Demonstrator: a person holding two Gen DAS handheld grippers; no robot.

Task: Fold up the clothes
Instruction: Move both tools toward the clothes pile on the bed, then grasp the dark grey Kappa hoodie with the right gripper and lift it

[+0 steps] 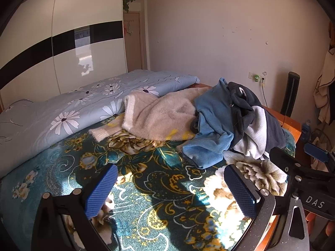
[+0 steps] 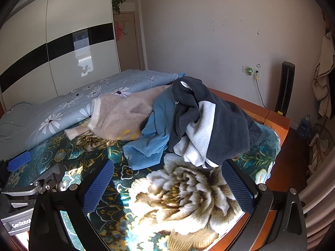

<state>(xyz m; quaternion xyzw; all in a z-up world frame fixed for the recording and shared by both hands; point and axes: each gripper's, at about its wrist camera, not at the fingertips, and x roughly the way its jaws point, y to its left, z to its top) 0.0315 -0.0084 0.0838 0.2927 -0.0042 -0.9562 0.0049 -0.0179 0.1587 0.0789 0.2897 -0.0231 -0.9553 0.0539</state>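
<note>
I saw the left hand-held gripper (image 1: 170, 190) spread wide with nothing between its blue pads, poised over the teal floral blanket (image 1: 146, 179) that covered the bed. The right hand-held gripper (image 2: 167, 188) was likewise agape and empty, above a large cream flower in the blanket pattern. In the left wrist view the right unit appeared at the right edge, just beside the left one. Beyond both lay the clothes in a loose, unfolded heap on the blanket: a light blue garment (image 1: 211, 123) nearest, a dark navy fleece with a pale lining (image 2: 219, 125) draped partly over it on the right, and a fuzzy beige sweater (image 1: 159, 115) to the left, partly under the blue one. Farther back I noted a daisy-print quilt (image 1: 83, 104) along the bed's left side, then a white wardrobe (image 1: 62, 41) with a black band.
</note>
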